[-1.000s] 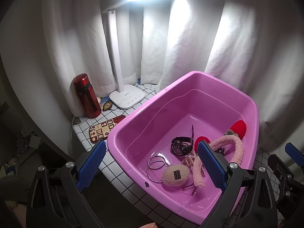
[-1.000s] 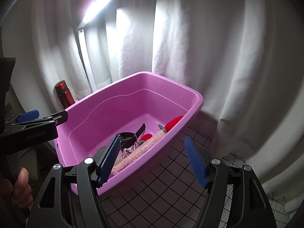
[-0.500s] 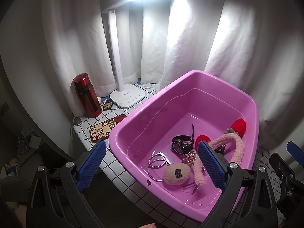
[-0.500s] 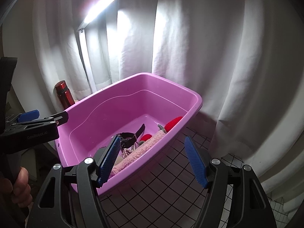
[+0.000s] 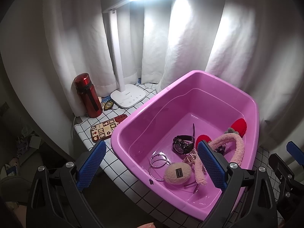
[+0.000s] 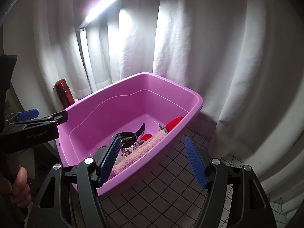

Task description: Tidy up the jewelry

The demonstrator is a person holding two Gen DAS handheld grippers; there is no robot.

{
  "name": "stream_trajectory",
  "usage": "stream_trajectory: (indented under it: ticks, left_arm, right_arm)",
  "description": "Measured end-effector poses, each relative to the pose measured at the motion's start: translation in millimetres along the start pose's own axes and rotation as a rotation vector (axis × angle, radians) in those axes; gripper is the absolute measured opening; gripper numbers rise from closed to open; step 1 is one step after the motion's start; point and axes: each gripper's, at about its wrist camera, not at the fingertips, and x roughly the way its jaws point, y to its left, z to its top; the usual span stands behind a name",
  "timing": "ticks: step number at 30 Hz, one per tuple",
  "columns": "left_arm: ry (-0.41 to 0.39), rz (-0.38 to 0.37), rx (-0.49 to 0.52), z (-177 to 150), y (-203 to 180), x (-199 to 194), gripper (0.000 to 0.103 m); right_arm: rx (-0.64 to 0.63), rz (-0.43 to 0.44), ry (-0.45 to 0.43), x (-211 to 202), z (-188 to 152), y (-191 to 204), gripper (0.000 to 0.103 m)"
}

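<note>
left gripper (image 5: pixel 152 166) spread wide straddling the pink tub's near rim (image 5: pixel 131 163), right gripper (image 6: pixel 153 162) wide too, tub corner (image 6: pixel 198 98) ahead-left, bare checkered tabletop (image 6: pixel 167 186) underneath

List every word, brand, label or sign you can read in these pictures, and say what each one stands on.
"GenRobot.AI": on the black body of the left tool, seen from the right wrist view.
Small black label on the beige fluffy oval pad in the pink plastic tub: blurred, unreadable.
Grey brand mark on the white desk lamp base: too small to read.
Patterned rectangular card on the checked tablecloth: pictures only, no legible words.
</note>
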Motion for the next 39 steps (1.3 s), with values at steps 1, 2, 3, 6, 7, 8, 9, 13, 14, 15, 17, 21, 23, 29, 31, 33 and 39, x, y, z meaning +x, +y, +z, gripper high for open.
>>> stream_trajectory:
  ticks: [1,2,3,6,7,8,9,13,14,15,17,21,23,29,31,33,39]
  left_arm:
    - [0.0,0.002,0.0,-0.1,0.0,-0.2,0.095]
    - [0.0,0.003,0.0,0.1,-0.1,-0.1,0.095]
    - [0.0,0.0,0.001,0.1,0.5,0.2,0.095]
    - [0.0,0.0,0.003,0.1,0.0,0.0,0.095]
    - [0.0,0.002,0.002,0.0,0.0,-0.1,0.095]
    - [0.0,0.001,0.002,-0.1,-0.1,-0.2,0.095]
    - [0.0,-0.001,0.002,-0.1,0.0,-0.2,0.095]
    - [0.003,-0.004,0.0,-0.7,0.3,-0.2,0.095]
    - [0.004,-0.005,0.001,-0.8,0.5,-0.1,0.095]
    - [0.006,-0.006,0.001,-1.1,0.3,-0.4,0.095]
    - [0.008,-0.007,0.0,-1.3,0.1,0.0,0.095]
    - [0.01,-0.008,0.002,-1.4,-0.6,-0.1,0.095]
    - [0.009,-0.007,0.003,-1.6,-0.9,-0.4,0.095]
    - [0.014,-0.011,0.001,-2.1,-0.7,-0.4,0.095]
    - [0.015,-0.01,0.0,-1.9,-0.6,0.0,0.095]
    - [0.014,-0.011,0.002,-1.6,-0.9,-0.2,0.095]
    - [0.008,-0.017,0.004,-2.1,-3.6,-1.6,0.095]
  right_arm:
    - [-0.001,-0.002,0.0,-0.1,0.0,-0.1,0.067]
    - [-0.001,-0.001,0.0,-0.2,-0.1,-0.2,0.067]
    - [-0.001,0.002,0.001,-0.2,-0.3,-0.5,0.067]
    - [-0.001,-0.003,0.001,-0.5,-0.6,-0.5,0.067]
    - [0.001,-0.002,0.002,-0.4,-1.0,-1.0,0.067]
    - [0.002,-0.001,0.003,-0.6,-1.4,-1.8,0.067]
    - [0.002,-0.001,0.004,-0.7,-1.7,-2.1,0.067]
    - [-0.002,-0.001,0.008,-1.0,-3.1,-1.9,0.067]
    - [-0.002,0.0,0.009,-0.9,-3.4,-1.8,0.067]
    - [-0.003,0.001,0.01,-0.9,-4.1,-2.0,0.067]
    - [-0.004,0.003,0.011,-1.3,-4.8,-2.2,0.067]
    - [-0.006,0.005,0.013,-1.4,-5.2,-2.0,0.067]
    - [-0.005,0.006,0.013,-1.2,-5.4,-2.1,0.067]
    - [-0.005,0.009,0.017,-0.5,-7.5,-1.2,0.067]
    - [-0.004,0.008,0.018,-0.2,-7.5,-0.9,0.067]
    - [-0.003,0.009,0.02,0.5,-8.5,-0.9,0.067]
    - [-0.002,0.011,0.023,1.0,-10.0,-0.7,0.067]
